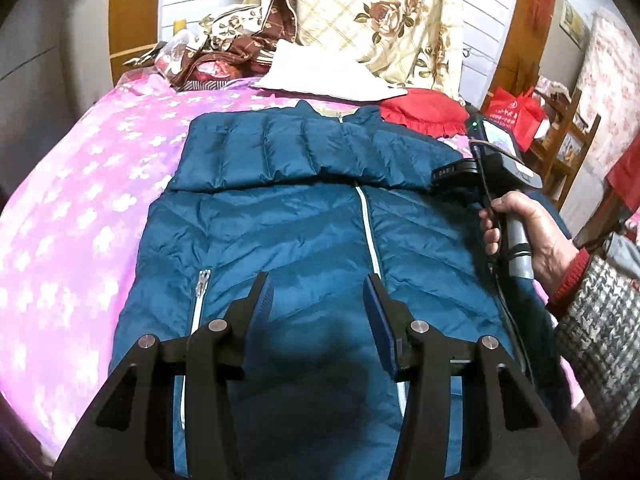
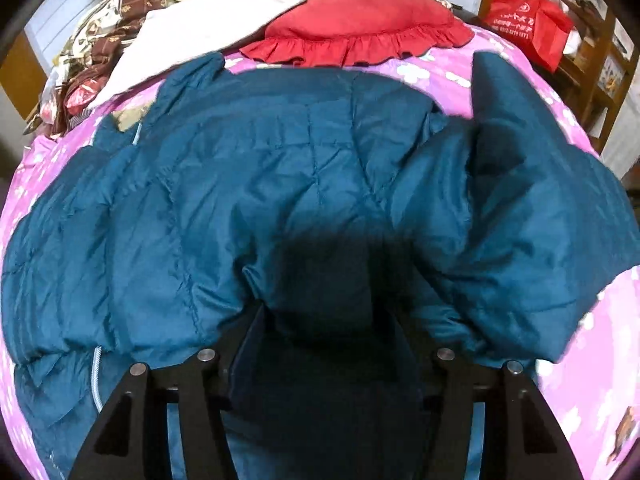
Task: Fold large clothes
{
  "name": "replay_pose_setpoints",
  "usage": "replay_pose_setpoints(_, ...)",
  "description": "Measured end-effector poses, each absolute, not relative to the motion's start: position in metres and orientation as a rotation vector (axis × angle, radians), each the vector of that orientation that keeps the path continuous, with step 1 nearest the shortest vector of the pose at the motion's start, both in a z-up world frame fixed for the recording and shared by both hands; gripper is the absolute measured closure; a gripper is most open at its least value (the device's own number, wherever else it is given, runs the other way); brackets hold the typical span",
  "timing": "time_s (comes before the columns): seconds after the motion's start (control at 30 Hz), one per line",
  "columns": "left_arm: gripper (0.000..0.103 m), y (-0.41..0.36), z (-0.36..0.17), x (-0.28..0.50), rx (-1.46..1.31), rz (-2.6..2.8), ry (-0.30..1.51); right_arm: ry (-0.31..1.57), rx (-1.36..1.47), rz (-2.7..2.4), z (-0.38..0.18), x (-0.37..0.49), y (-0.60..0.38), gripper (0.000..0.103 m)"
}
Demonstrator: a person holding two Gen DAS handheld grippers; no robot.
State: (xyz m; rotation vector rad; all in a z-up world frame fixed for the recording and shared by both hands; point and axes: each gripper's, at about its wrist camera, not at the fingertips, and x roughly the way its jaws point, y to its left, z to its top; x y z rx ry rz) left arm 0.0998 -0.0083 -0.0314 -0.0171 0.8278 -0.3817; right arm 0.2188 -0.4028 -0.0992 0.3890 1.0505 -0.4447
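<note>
A teal quilted jacket [image 1: 304, 216] lies front-up on a pink flowered bedspread [image 1: 80, 208], white zip down the middle, one sleeve folded across the chest. My left gripper [image 1: 318, 284] is open and empty just above the jacket's lower front. My right gripper shows in the left wrist view [image 1: 452, 178] at the jacket's right shoulder, held by a hand. In the right wrist view its fingers are buried in bunched teal fabric [image 2: 320, 208]; the jaws look closed on the sleeve, the tips hidden.
A red frilled cushion [image 1: 424, 114], a white cloth [image 1: 320, 72] and floral bedding [image 1: 380, 20] are piled at the head of the bed. A red bag [image 1: 516, 112] and wooden shelves [image 1: 568, 148] stand at the right. The bed's edge curves at the left.
</note>
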Motion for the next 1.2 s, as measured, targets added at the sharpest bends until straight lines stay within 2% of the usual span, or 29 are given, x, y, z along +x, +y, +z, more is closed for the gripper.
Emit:
replay_pose_setpoints(0.13, 0.057, -0.004, -0.020, 0.086, -0.019, -0.380, 0.815, 0.911, 0.485, -0.310, -0.055, 0.157, -0.417, 0.045)
replay_pose_setpoints(0.2, 0.057, -0.004, -0.016, 0.078, 0.000, -0.371, 0.810, 0.862, 0.525, -0.278, -0.044, 0.127, -0.432, 0.034)
replay_pose_setpoints(0.23, 0.057, -0.004, -0.015, 0.076, 0.005, -0.369, 0.811, 0.825, 0.549, -0.290, -0.039, 0.102, -0.449, 0.024)
replay_pose_setpoints(0.27, 0.057, -0.004, -0.014, 0.073, 0.007, -0.368, 0.816, 0.807, 0.561, -0.306, -0.039, 0.089, -0.457, 0.020)
replay_pose_setpoints(0.4, 0.057, -0.004, -0.016, 0.064, 0.000, -0.376, 0.832, 0.795, 0.647, -0.440, -0.061, 0.026, -0.527, 0.021)
replay_pose_setpoints(0.63, 0.057, -0.012, -0.021, 0.068, 0.007, -0.329, 0.842, 0.689, 1.011, -0.640, -0.124, -0.050, -0.666, 0.023)
replay_pose_setpoints(0.73, 0.057, -0.017, -0.020, 0.072, 0.022, -0.287, 0.821, 0.619, 1.102, -0.642, -0.138, -0.054, -0.698, 0.023)
replay_pose_setpoints(0.97, 0.057, -0.028, -0.024, 0.087, 0.045, -0.242, 0.825, 0.569, 1.056, -0.693, -0.132, -0.022, -0.724, 0.024)
replay_pose_setpoints(1.0, 0.057, -0.029, -0.025, 0.088, 0.058, -0.236, 0.824, 0.573, 1.038, -0.720, -0.132, -0.017, -0.726, 0.029)
replay_pose_setpoints(1.07, 0.057, -0.031, -0.028, 0.090, 0.075, -0.225, 0.823, 0.615, 0.989, -0.793, -0.133, -0.005, -0.733, 0.071)
replay_pose_setpoints(1.13, 0.057, -0.030, -0.030, 0.092, 0.085, -0.208, 0.828, 0.638, 0.995, -0.792, -0.136, -0.003, -0.742, 0.087)
replay_pose_setpoints(1.2, 0.057, -0.023, -0.032, 0.094, 0.079, -0.190, 0.834, 0.628, 0.985, -0.796, -0.127, -0.008, -0.743, 0.092)
